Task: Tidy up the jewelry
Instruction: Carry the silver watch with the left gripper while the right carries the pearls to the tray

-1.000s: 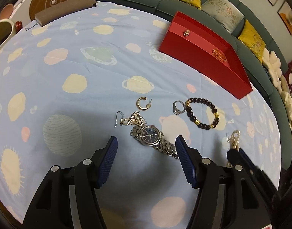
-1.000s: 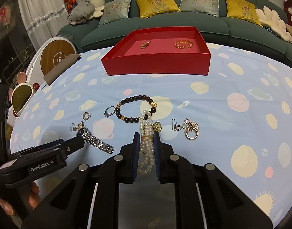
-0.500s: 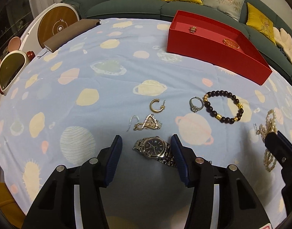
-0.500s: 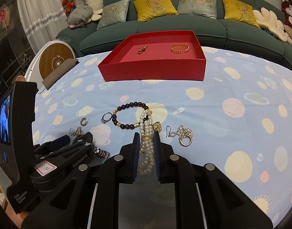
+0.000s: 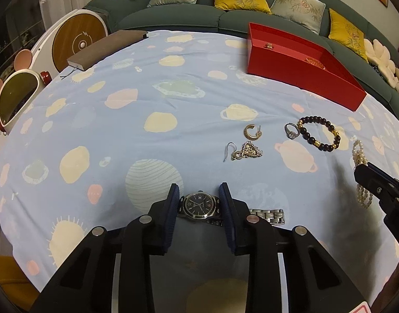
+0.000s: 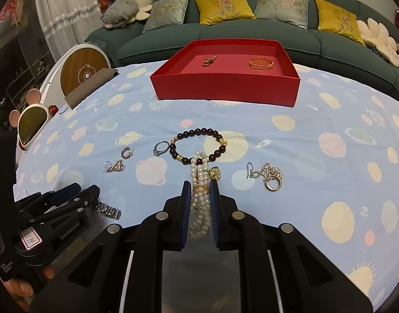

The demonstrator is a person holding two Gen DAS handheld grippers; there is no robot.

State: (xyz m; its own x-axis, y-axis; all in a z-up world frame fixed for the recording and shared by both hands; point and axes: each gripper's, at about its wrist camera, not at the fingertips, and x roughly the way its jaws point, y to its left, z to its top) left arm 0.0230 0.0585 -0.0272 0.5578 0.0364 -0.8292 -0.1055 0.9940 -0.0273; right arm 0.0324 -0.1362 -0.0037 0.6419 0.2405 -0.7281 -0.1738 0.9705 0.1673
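My left gripper (image 5: 198, 194) is shut on the silver watch (image 5: 198, 205), its blue pads against the case; the metal band (image 5: 267, 215) trails right on the cloth. My right gripper (image 6: 200, 186) is shut on the pearl bracelet (image 6: 199, 203). On the cloth lie a dark bead bracelet (image 6: 198, 143), a silver ring (image 6: 161, 148), a gold hoop earring (image 5: 251, 131), a triangular drop earring (image 5: 247, 151) and a gold earring cluster (image 6: 270, 176). The red box (image 6: 225, 88) at the far side holds a gold bangle (image 6: 261, 64) and a small gold piece (image 6: 209, 60).
A blue planet-print cloth (image 5: 121, 130) covers the table. A brown case (image 5: 105, 48) lies at its far left edge. White round gadgets (image 5: 77, 41) stand left of the table. A green sofa (image 6: 251, 34) with cushions runs behind the box.
My left gripper moved forward over the watch and closed from wide open onto its case. The right gripper stayed shut on the pearl bracelet.
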